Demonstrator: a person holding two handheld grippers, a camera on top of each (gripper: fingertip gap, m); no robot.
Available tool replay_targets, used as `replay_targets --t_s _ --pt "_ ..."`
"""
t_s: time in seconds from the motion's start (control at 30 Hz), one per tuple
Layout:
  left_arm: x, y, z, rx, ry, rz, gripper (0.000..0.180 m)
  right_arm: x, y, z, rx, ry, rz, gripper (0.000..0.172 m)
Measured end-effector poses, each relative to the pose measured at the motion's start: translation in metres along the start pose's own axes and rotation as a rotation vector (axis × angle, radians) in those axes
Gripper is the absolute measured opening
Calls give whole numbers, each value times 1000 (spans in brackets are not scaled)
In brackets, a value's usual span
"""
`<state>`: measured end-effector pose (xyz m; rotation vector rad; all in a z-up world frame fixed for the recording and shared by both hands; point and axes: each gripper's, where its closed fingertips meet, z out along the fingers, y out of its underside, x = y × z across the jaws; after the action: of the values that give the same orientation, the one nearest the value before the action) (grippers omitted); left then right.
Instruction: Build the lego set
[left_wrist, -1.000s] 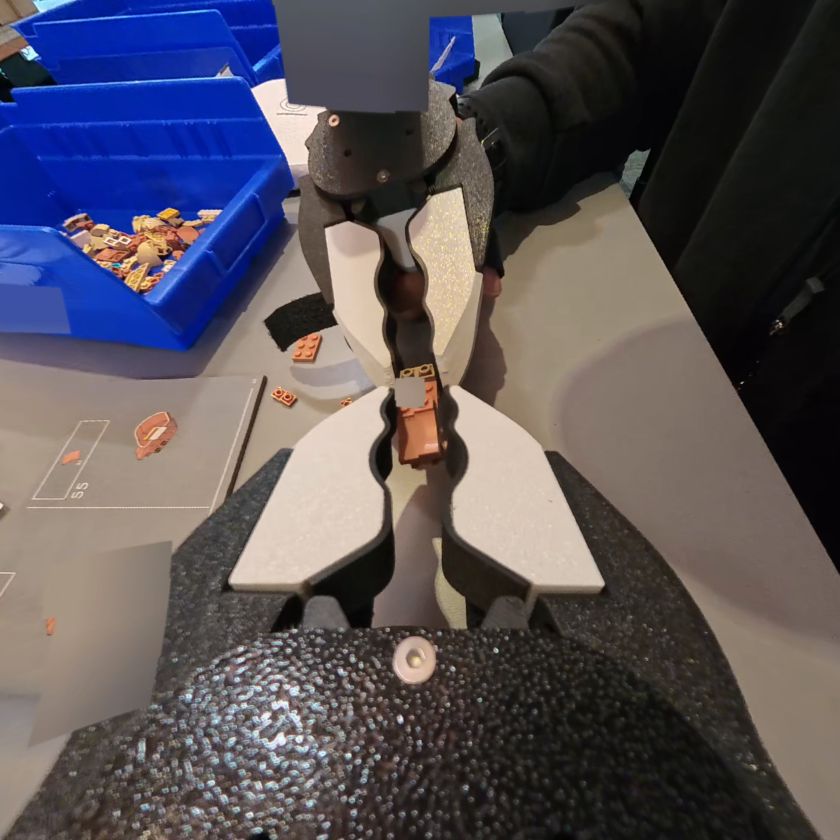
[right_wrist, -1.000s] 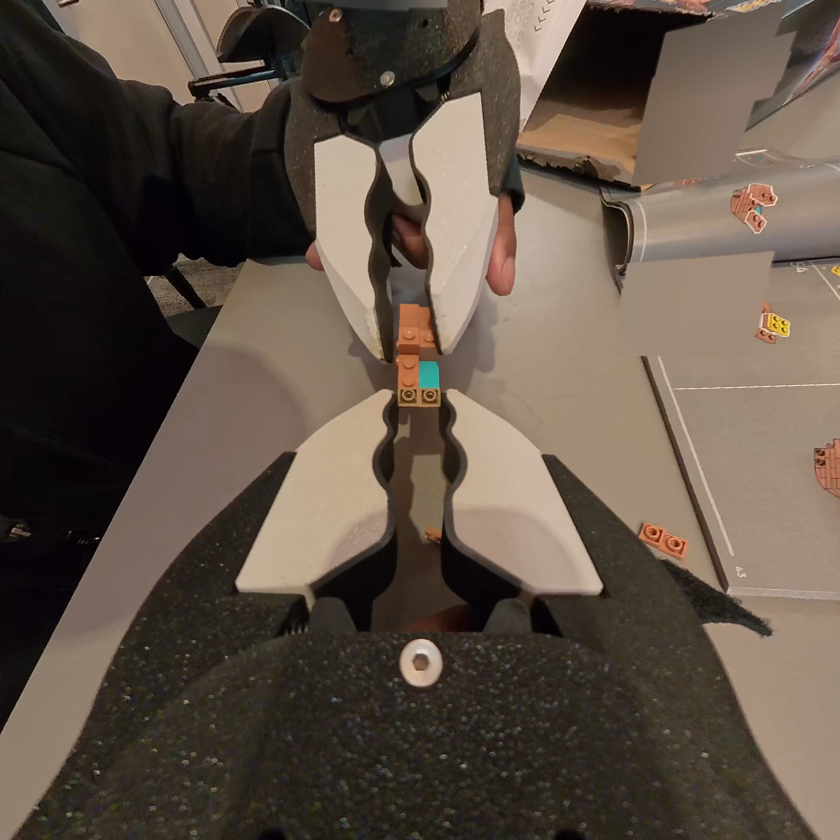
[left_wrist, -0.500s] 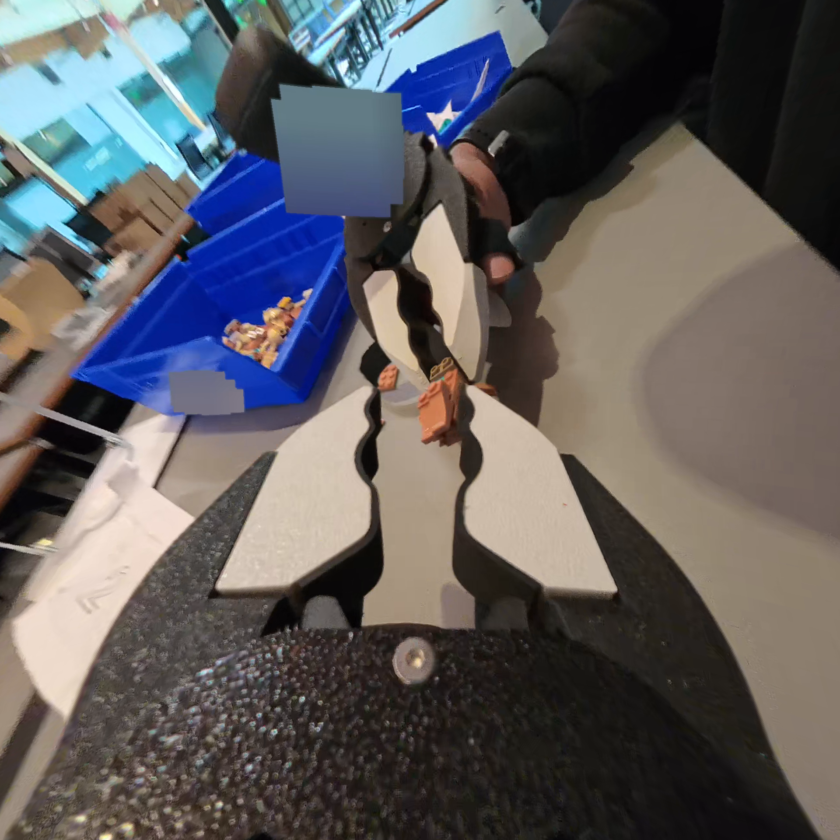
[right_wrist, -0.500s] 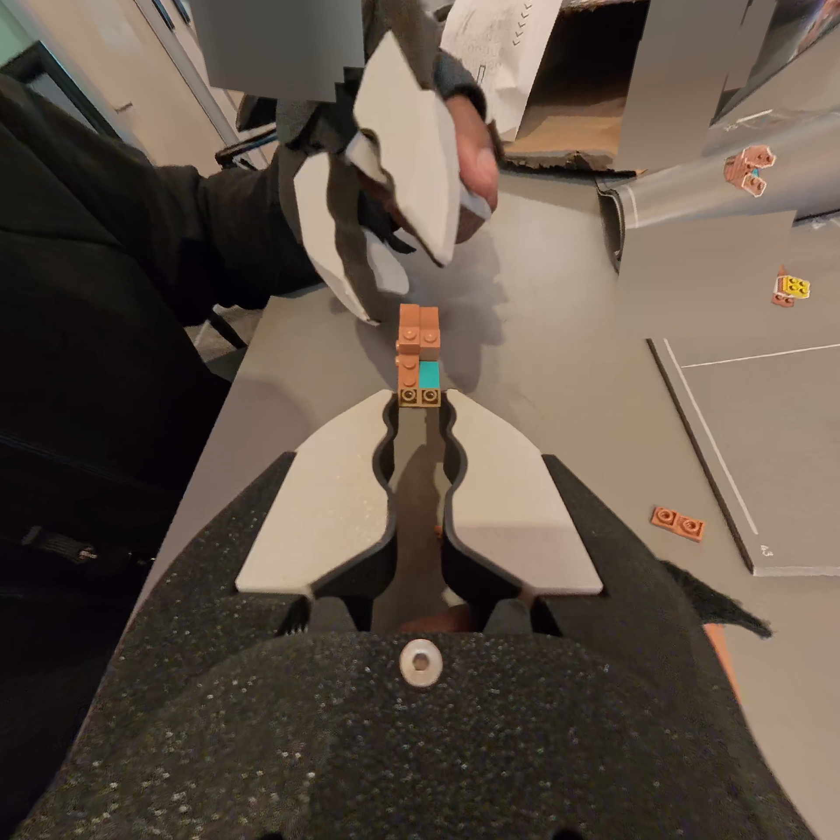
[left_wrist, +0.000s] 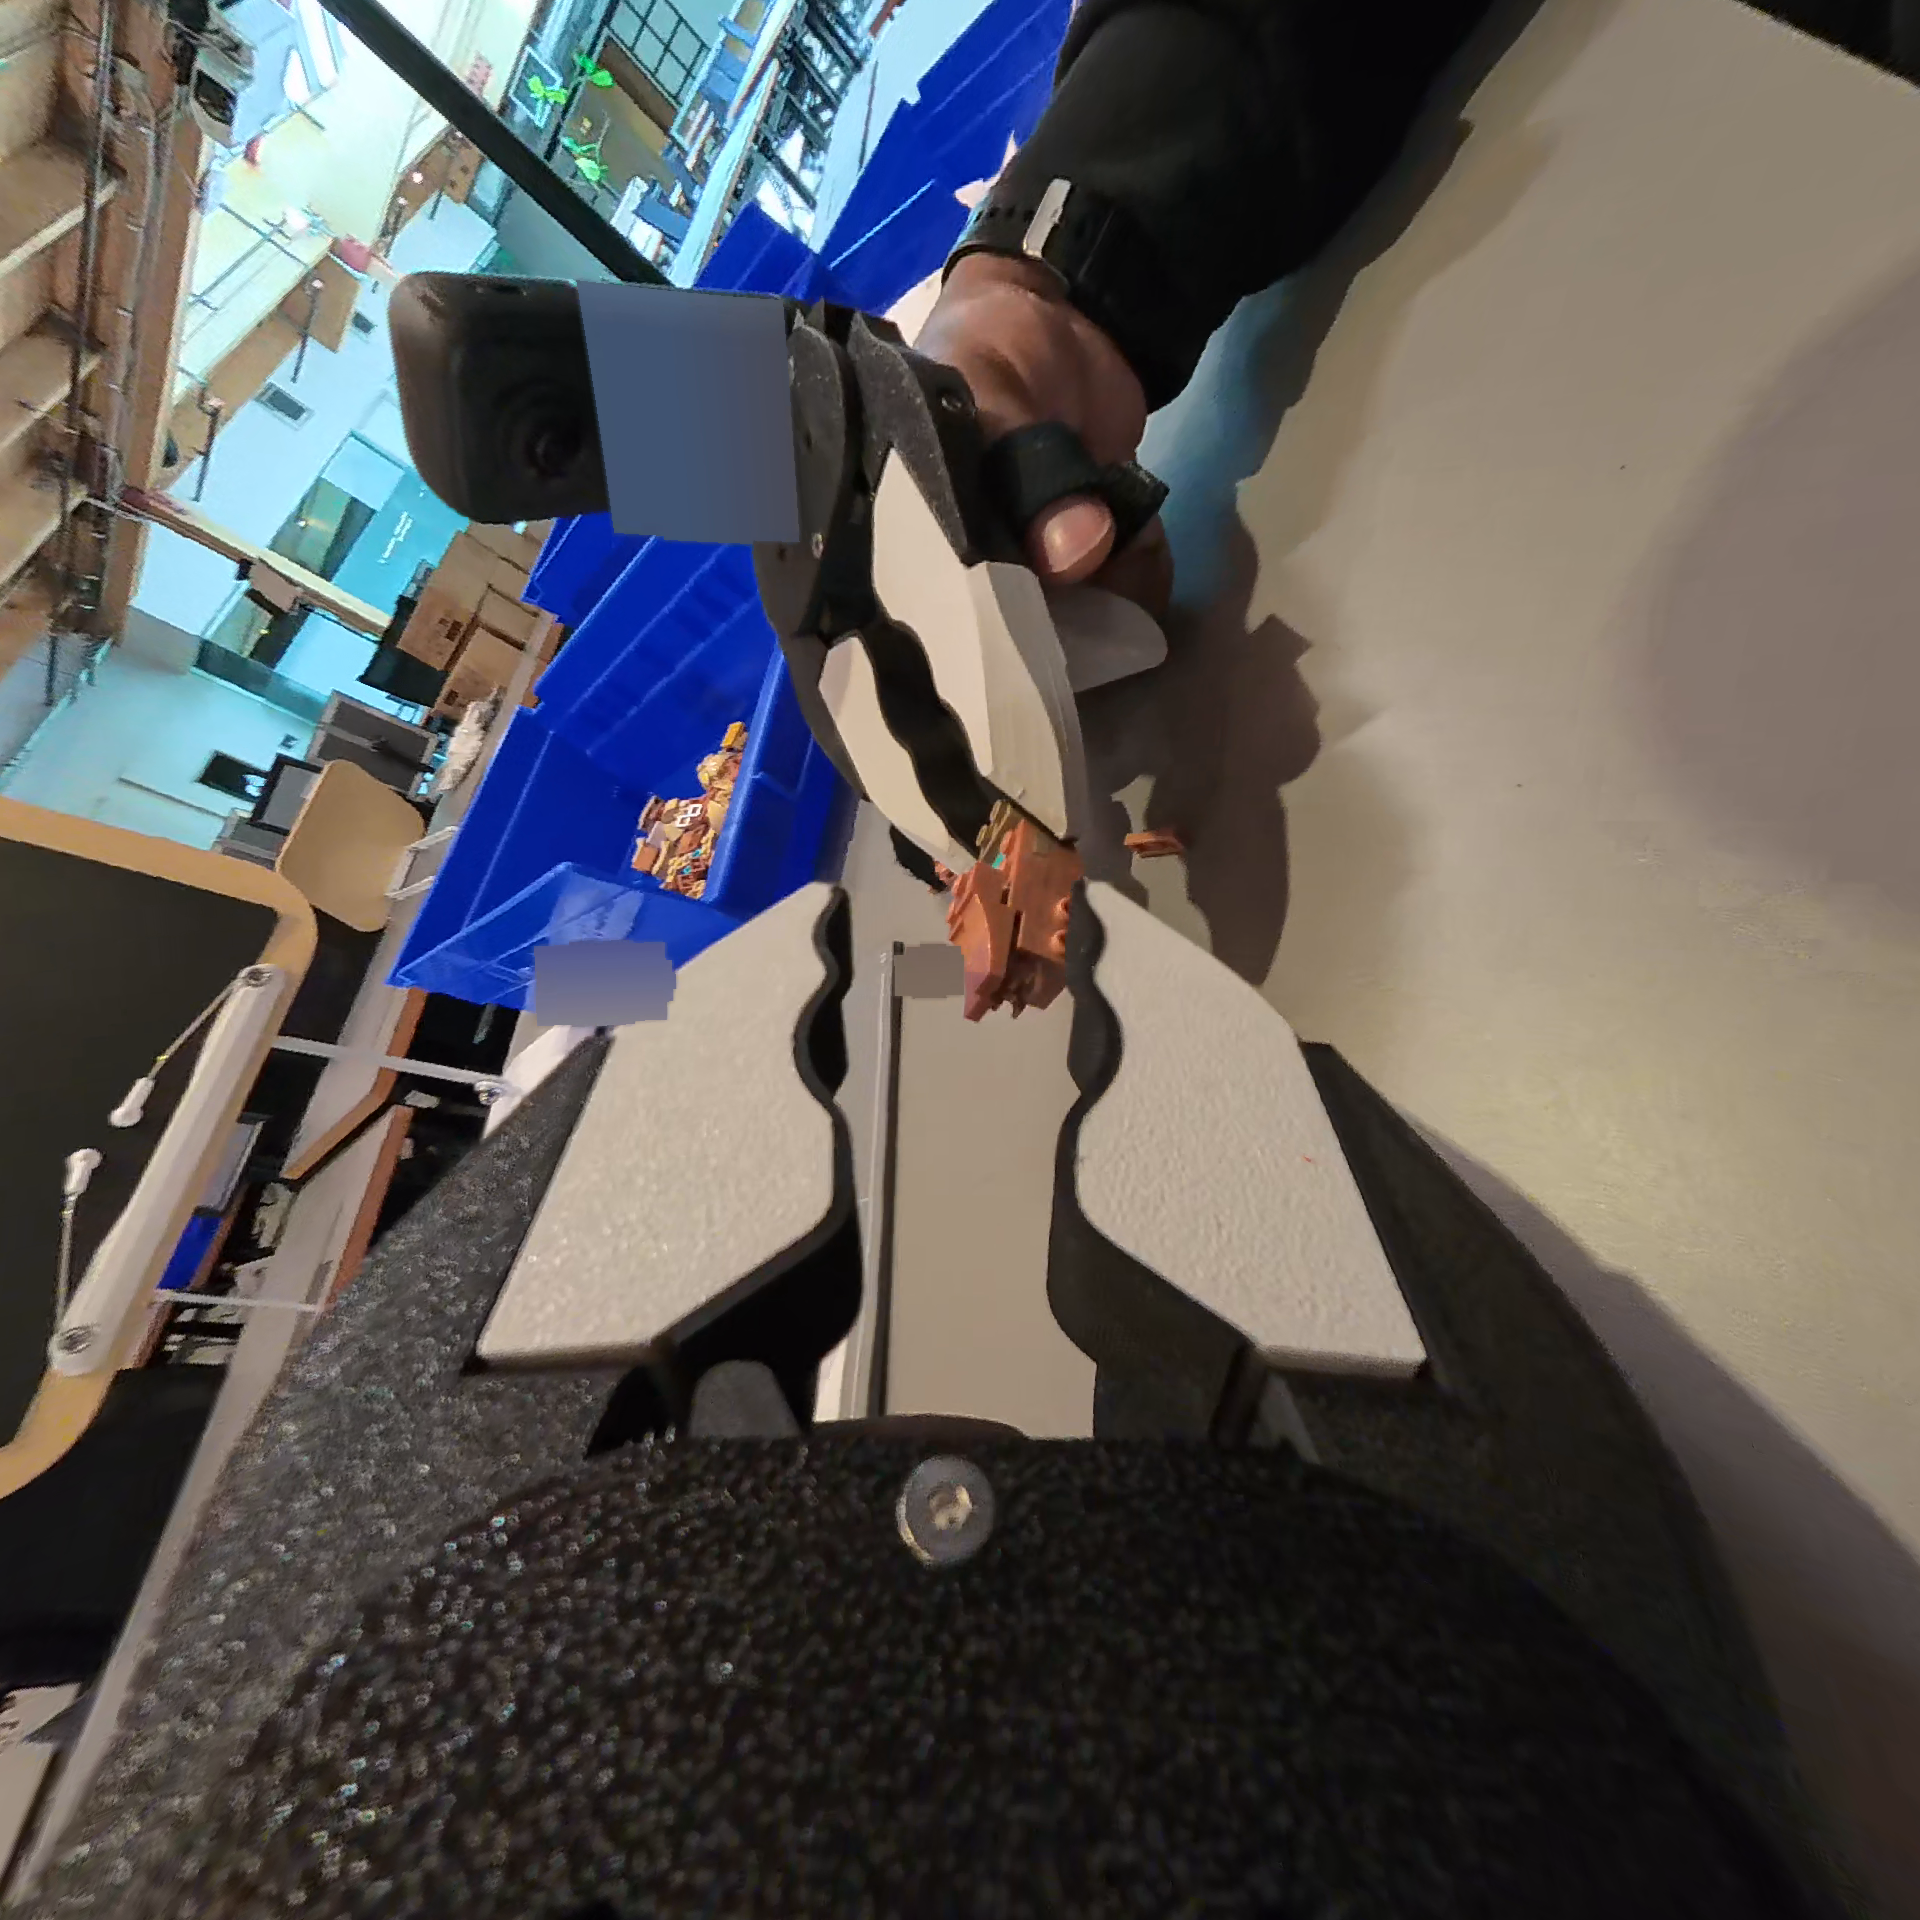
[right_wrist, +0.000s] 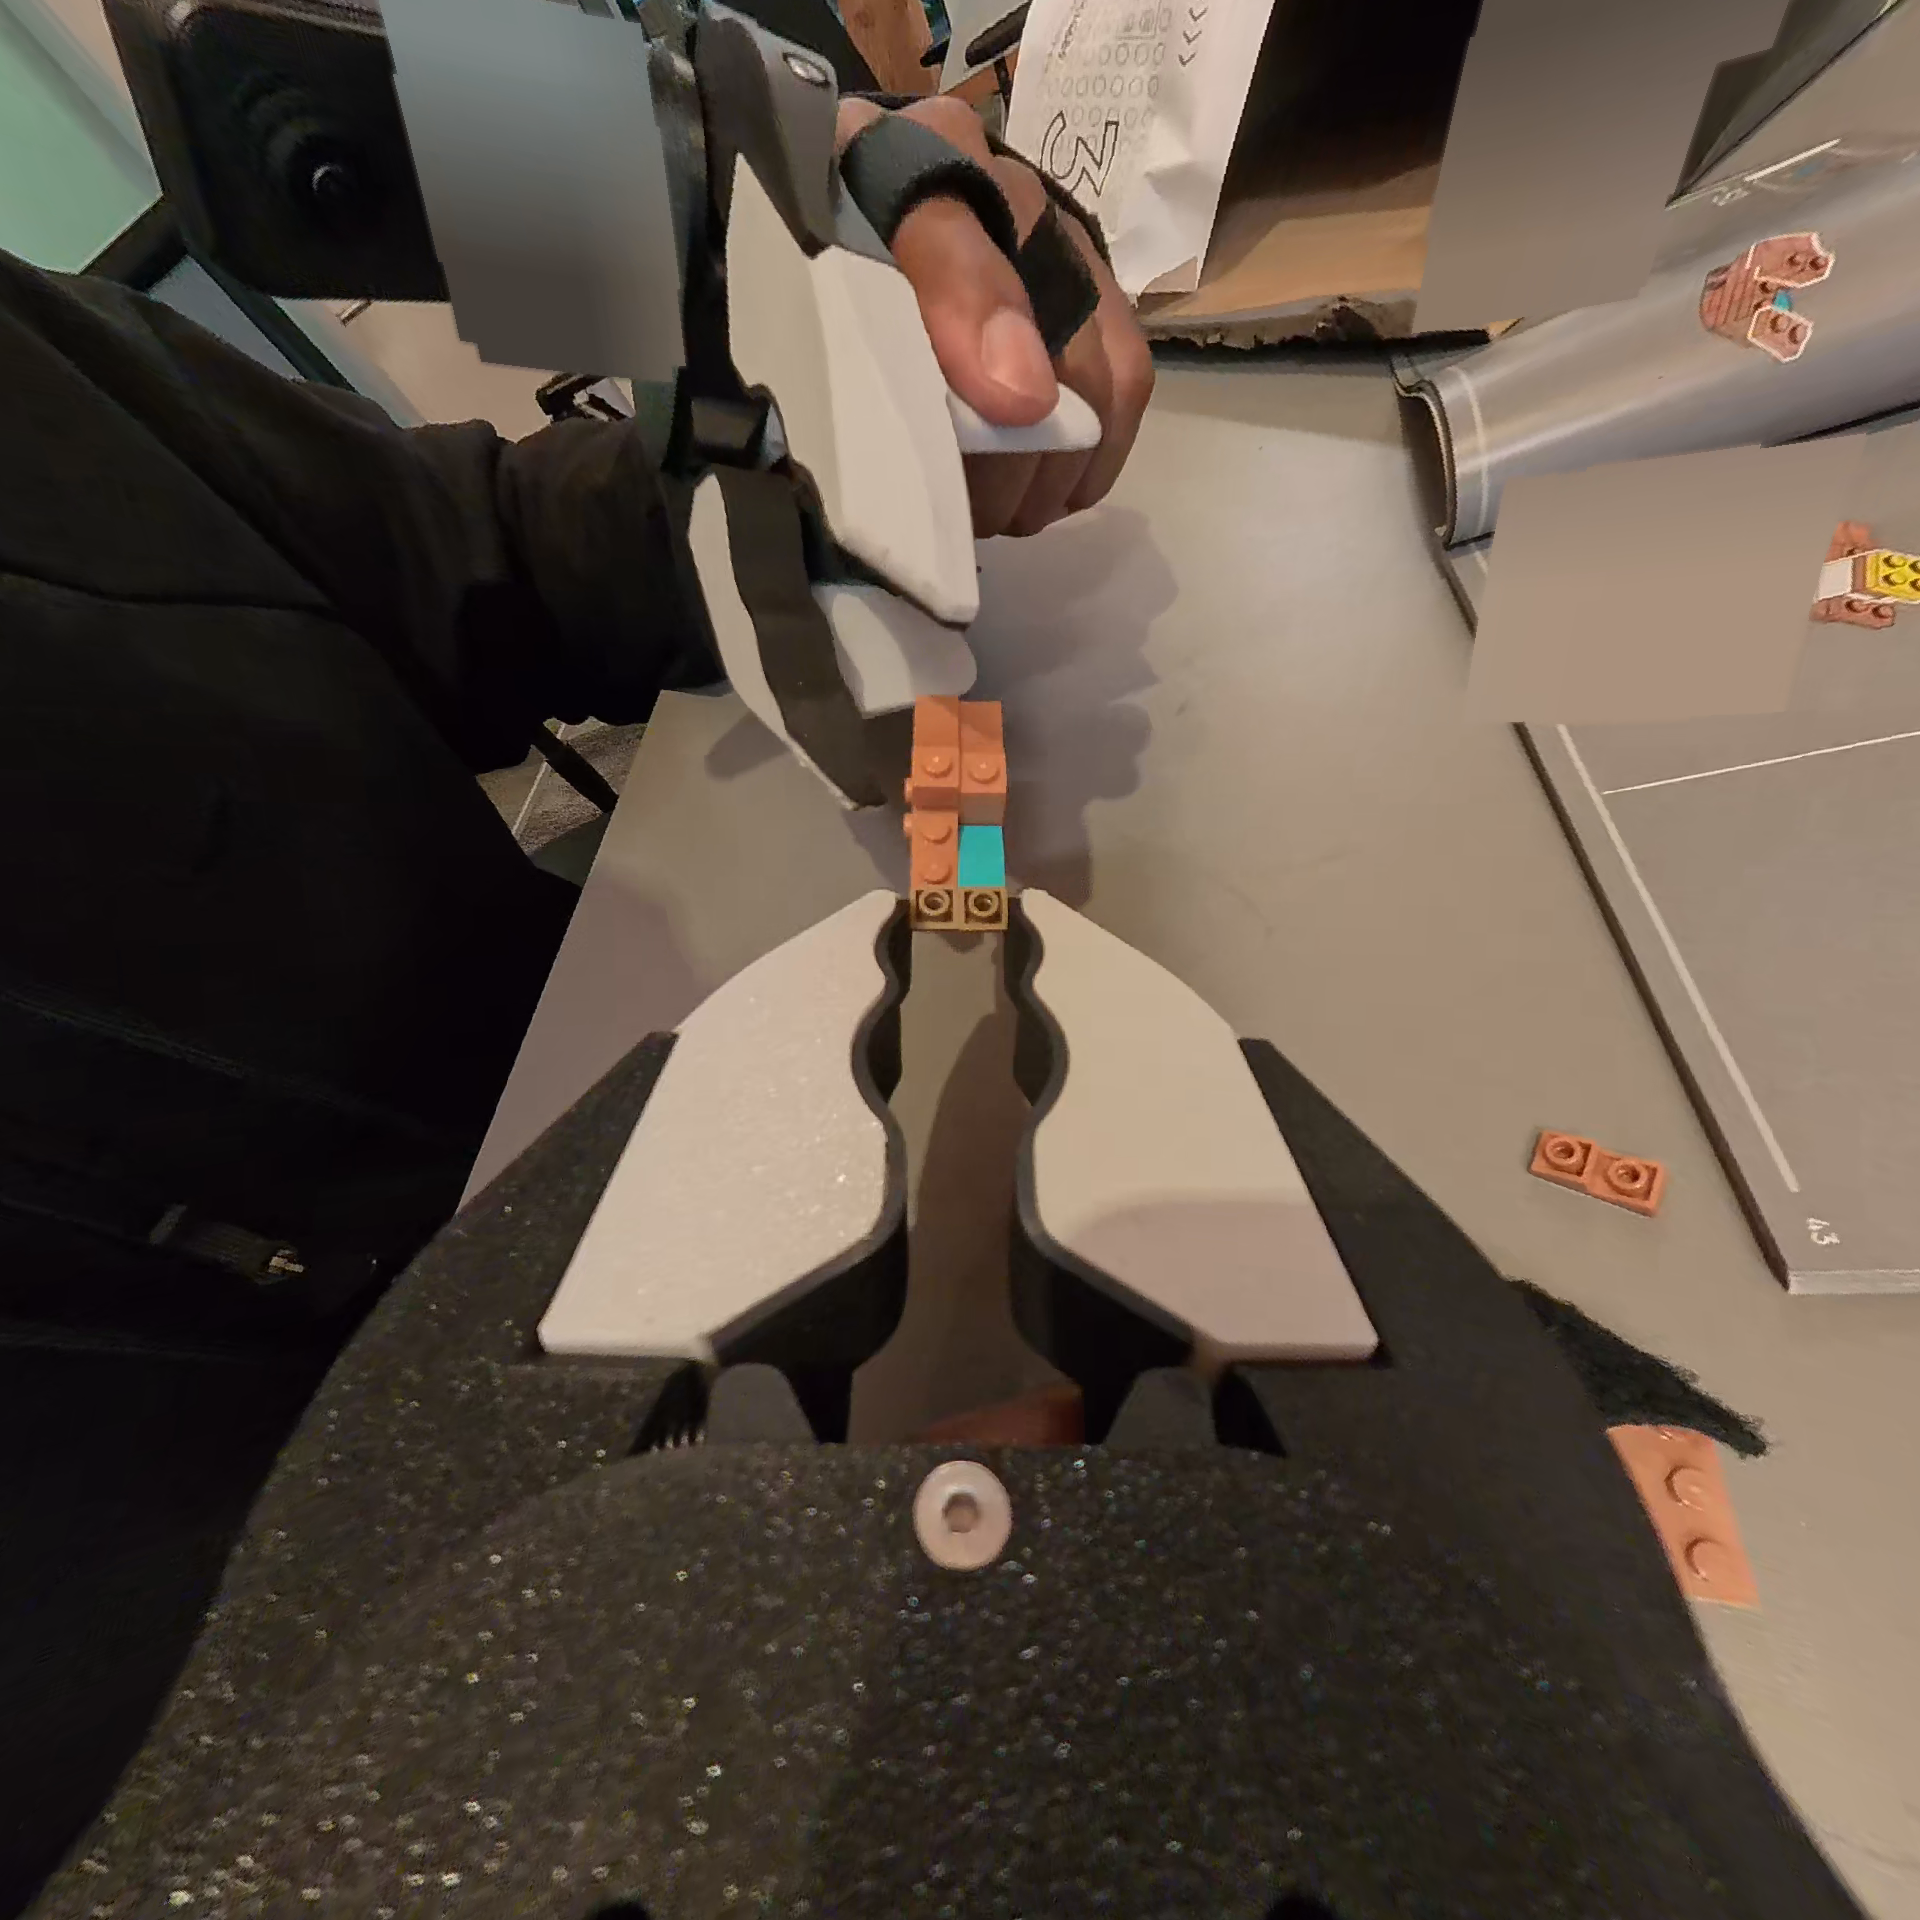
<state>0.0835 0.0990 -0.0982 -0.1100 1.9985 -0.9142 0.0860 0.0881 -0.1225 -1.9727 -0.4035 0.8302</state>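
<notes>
Your right tongs (right_wrist: 961, 914) are pinching the brick piece (right_wrist: 958, 821), while your left tongs (left_wrist: 956, 925) are standing open beside it.

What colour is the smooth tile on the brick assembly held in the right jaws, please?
Teal tile, clearest in the right wrist view.

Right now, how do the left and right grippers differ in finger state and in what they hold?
The right gripper has its fingers narrowly set and pressed on the tan end of a small brick assembly; the left gripper has its fingers spread wide, holding nothing. The left gripper is rolled sideways beside the assembly; the right sits level. Both share grey fingers with wavy black pads.
</notes>
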Motion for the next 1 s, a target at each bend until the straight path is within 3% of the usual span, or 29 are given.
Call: replay_targets --t_s 0.67,1.0 --pt "1 -5 2 0 37 29 49 2 -3 -4 33 -12 29 17" --pt "3 1 7 -151 25 35 42 3 -4 -4 41 -10 39 17"
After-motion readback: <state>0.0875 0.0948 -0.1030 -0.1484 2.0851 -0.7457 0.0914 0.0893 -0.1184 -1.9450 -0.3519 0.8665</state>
